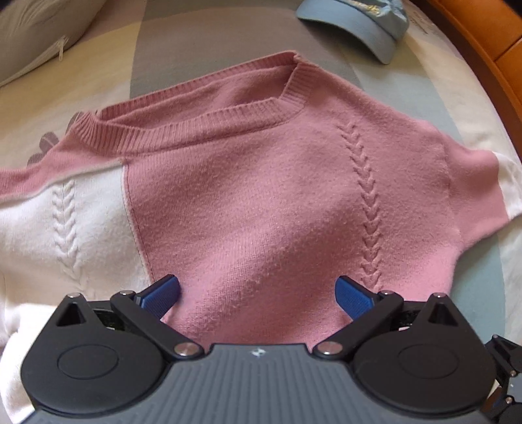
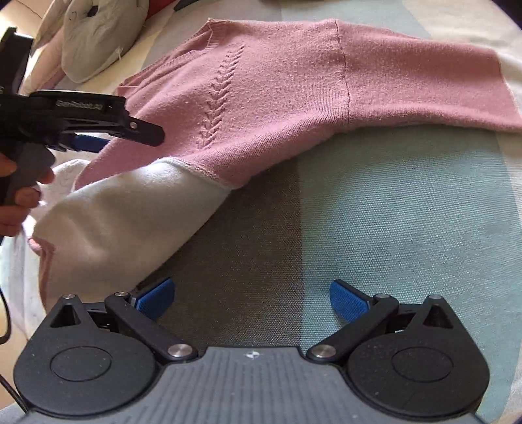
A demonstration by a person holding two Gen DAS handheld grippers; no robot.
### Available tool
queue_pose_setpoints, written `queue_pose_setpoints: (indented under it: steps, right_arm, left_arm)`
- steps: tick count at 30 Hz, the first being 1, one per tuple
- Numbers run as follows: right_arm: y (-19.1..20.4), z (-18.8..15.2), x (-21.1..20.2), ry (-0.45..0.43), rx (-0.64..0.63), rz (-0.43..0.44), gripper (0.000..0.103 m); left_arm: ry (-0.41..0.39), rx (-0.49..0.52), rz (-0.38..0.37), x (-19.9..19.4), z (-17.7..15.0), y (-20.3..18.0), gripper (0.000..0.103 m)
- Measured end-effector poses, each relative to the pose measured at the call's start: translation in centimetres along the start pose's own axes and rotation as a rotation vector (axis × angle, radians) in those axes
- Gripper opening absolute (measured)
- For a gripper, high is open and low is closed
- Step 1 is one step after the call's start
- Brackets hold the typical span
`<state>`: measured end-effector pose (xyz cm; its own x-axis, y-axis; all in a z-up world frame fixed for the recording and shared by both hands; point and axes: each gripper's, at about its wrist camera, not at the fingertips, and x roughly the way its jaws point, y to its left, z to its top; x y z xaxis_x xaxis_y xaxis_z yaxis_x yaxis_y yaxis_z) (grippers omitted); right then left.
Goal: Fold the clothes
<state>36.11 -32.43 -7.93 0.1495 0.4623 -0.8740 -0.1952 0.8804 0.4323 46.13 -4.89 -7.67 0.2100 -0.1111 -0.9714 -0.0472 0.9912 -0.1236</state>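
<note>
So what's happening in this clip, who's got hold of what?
A person is folding a pink and white sweater spread on a bedspread, holding a gripper in each hand. Neither grips anything now. The left gripper hovers open over the sweater's pink front. The right gripper is open above bare bedspread beside the sweater's white part. A blue cap lies beyond the collar.

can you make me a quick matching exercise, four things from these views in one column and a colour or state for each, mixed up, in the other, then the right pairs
Things:
1. sweater
2. cap
3. pillow
4. right gripper

Colour or state:
A. light blue, beyond the neckline
B. open, above bare bedspread
C. pink and white knit, spread flat
D. grey-white, zip along its edge

Pairs: 1-C, 2-A, 3-D, 4-B
</note>
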Motion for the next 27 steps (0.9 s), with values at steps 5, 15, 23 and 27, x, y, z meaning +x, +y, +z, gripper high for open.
queue_pose_setpoints:
  steps: [5,15,23,27]
  right_arm:
    - [-2.1,0.2,-0.5,0.003,0.014,0.133,0.103]
    - [-0.7,3.1,-0.9,0.014,-0.004,0.038,0.103]
    - [1.7,8.2,-2.4,-0.119,0.028,-0.089,0.103]
    - [4.1,10.8,-3.1,-0.166,-0.008,-0.107,0.103]
  left_arm:
    - [-0.012,-0.070,0.016,0.0,-0.1,0.1,0.101]
    - [-0.166,-0.177,-0.098,-3.2,2.5,7.1,0.101]
    - [-0.093,-0.214,-0.126,-0.7,4.4,12.6,0.100]
    - [-0.137,-0.209,-0.182,-2.1,4.8,13.7,0.100]
